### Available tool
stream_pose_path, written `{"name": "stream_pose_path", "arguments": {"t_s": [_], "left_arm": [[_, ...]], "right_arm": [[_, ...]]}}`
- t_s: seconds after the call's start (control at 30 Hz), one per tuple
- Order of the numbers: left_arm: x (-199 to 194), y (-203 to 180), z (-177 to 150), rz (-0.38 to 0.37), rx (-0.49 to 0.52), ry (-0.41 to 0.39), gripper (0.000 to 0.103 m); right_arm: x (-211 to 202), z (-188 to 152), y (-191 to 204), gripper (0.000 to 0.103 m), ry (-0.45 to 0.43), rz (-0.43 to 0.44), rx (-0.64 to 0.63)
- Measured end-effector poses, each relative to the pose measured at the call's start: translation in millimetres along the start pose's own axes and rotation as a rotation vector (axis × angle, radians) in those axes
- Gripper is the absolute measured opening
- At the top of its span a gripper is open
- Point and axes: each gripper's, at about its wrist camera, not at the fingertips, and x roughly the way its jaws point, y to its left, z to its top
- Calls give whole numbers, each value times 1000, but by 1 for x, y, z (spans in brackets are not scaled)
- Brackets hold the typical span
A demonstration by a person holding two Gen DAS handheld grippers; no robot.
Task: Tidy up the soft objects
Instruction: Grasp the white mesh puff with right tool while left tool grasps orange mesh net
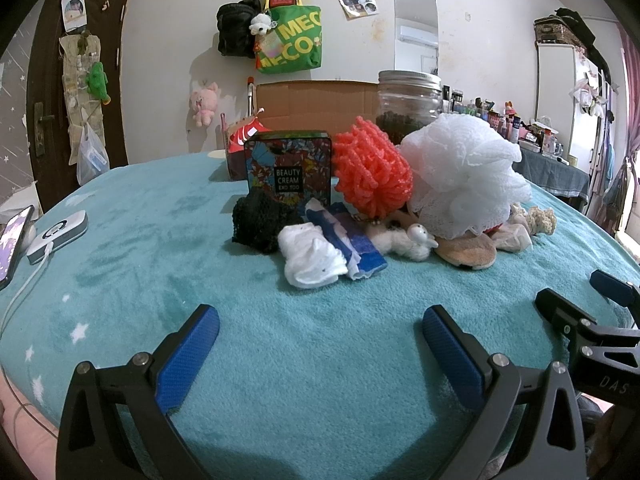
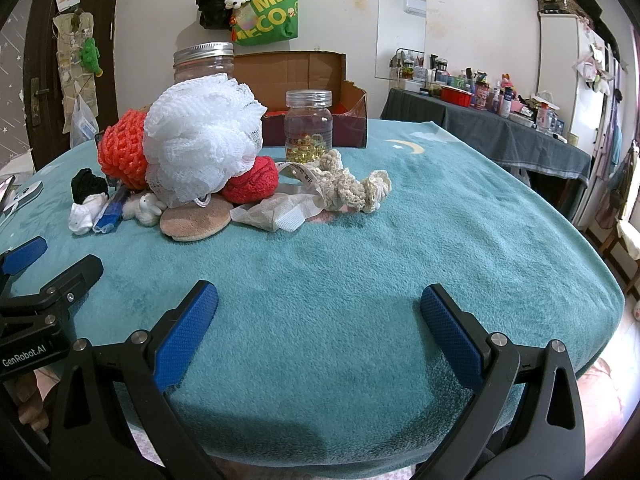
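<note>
A heap of soft things lies mid-table on the teal blanket [image 1: 160, 240]: a white mesh bath puff [image 1: 464, 176], an orange puff [image 1: 374, 170], a black net [image 1: 260, 220], a white sock [image 1: 310, 258], a blue cloth [image 1: 356, 240], a small plush lamb [image 1: 404, 240], a tan pad [image 1: 468, 252]. The right wrist view adds a red knitted ball [image 2: 252, 180] and a cream crochet piece [image 2: 352, 184]. My left gripper [image 1: 320, 328] is open and empty, short of the heap. My right gripper [image 2: 320, 308] is open and empty, to its right.
A patterned tin [image 1: 288, 168], a large glass jar [image 1: 408, 100], a small jar of capsules [image 2: 309, 126] and an open cardboard box [image 2: 304, 76] stand behind the heap. A phone [image 1: 12, 240] and a power bank [image 1: 58, 236] lie at the table's left edge.
</note>
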Motion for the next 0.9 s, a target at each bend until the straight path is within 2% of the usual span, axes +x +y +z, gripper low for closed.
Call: {"name": "stream_pose_path", "arguments": {"t_s": [0.2,0.3,0.43,0.6,0.7,0.9], "left_arm": [[-2,0,2,-9,-4,13,103],[-3,3,8,-44,-5,13,103],[-9,-2,22,-62,16,-27,103],[-11,-6,44,-103,34,-46,103],[-6,-3,59,-136,24,-34,103],[13,6,87,-172,10,7,103]], "right_arm": [[0,-1,0,103,3,2,3],[-1,2,-2,103,11,14,2],[1,11,-8,103,12,56,28],[-7,29,-12,103,-28,81,28],[-7,44,-15,103,-47,120,35],[3,81,-20,103,-59,252,37]]}}
